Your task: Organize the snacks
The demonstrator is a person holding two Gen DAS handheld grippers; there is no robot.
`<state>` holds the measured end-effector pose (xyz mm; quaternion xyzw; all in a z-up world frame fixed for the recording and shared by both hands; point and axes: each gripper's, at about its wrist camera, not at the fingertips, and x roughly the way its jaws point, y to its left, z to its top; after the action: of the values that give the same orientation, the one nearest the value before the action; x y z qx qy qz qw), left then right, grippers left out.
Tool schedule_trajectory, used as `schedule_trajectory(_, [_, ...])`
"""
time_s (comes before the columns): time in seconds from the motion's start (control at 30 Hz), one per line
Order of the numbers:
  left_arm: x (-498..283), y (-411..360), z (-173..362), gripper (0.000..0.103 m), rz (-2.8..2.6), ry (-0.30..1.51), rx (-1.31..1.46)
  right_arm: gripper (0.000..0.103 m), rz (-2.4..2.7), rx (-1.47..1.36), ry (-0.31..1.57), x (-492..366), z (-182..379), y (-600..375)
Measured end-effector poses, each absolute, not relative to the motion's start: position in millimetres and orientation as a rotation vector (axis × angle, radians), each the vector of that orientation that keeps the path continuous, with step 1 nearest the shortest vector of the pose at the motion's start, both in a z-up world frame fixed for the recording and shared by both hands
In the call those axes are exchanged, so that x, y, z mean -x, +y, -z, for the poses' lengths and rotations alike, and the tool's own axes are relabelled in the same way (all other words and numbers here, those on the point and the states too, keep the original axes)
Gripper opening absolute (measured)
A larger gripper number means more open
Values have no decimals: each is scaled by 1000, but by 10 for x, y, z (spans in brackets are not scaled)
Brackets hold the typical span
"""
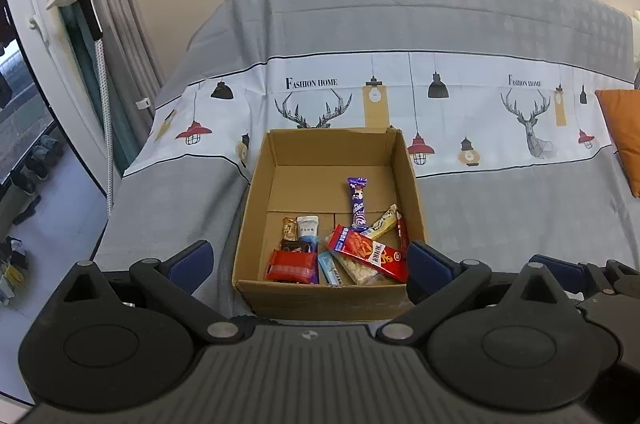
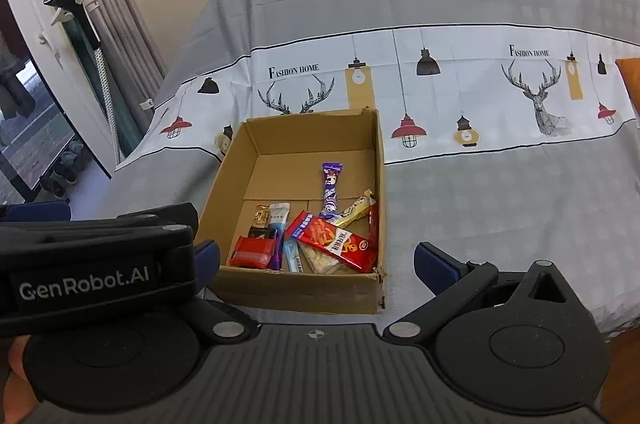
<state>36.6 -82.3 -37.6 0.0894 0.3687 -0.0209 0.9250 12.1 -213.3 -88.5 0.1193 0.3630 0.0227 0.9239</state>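
Both grippers hover low before the box (image 1: 256, 208), jaws spread wide and holding nothing: the left gripper (image 1: 310, 264) faces the box's near wall, and the right gripper (image 2: 316, 260) sits just beside it, its view partly blocked by the left one's body. On a grey sofa cover (image 1: 500, 216), the open cardboard box holds the snacks (image 1: 340, 248), heaped toward the near end. A red pack (image 1: 370, 252) lies on top, a purple bar (image 1: 357, 202) behind it, a red pouch (image 1: 290, 266) at the near left corner.
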Motion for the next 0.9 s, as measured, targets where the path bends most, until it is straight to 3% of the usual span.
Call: schedule_trajectory(0.9, [-516,-1103,558,103,31,777,-231,102,-11,-286,760,-199,1041,-2258])
